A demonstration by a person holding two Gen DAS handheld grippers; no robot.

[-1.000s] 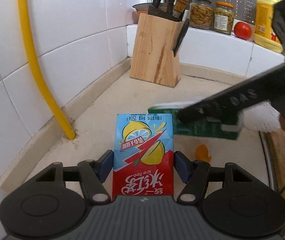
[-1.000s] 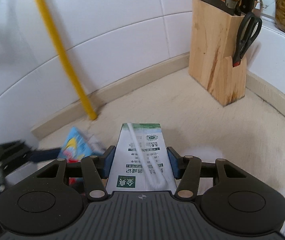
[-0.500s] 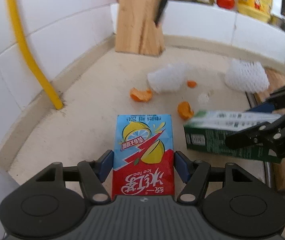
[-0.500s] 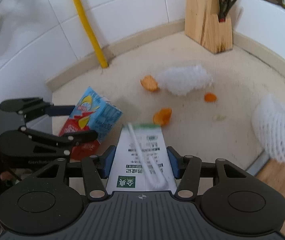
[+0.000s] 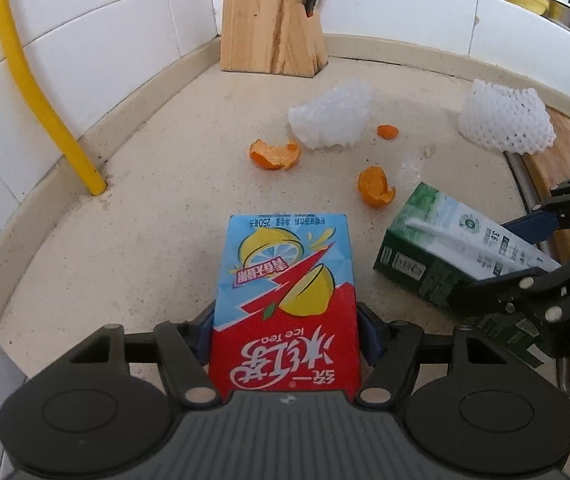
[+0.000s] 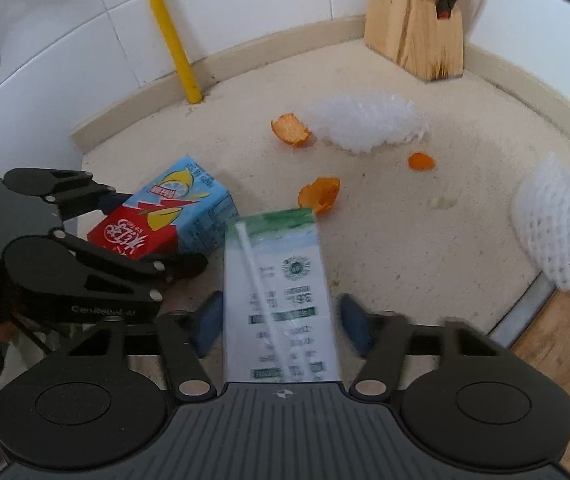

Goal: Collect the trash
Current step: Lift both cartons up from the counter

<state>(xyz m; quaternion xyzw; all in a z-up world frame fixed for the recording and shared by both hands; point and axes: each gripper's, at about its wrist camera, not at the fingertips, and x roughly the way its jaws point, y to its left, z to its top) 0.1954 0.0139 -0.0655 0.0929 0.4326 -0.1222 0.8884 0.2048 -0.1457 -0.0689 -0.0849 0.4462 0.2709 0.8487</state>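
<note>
A red and blue ice tea carton lies flat between the blue pads of my left gripper, which is shut on its sides low over the beige counter. To its right a green and white milk carton with a straw on top is tilted nose-down in my right gripper. In the right wrist view the milk carton looks blurred and my right gripper is shut on it. There the left gripper holds the ice tea carton at the left.
Orange peels and a small bit lie on the counter beyond the cartons. Two white foam fruit nets sit further back. A wooden knife block stands in the corner, a yellow pipe at the left wall, a wooden board at the right.
Both grippers have sunk and drawn back from the knife block, each keeping its carton. The right gripper swung from across the left view to its right side. Peels and foam nets came into view.
</note>
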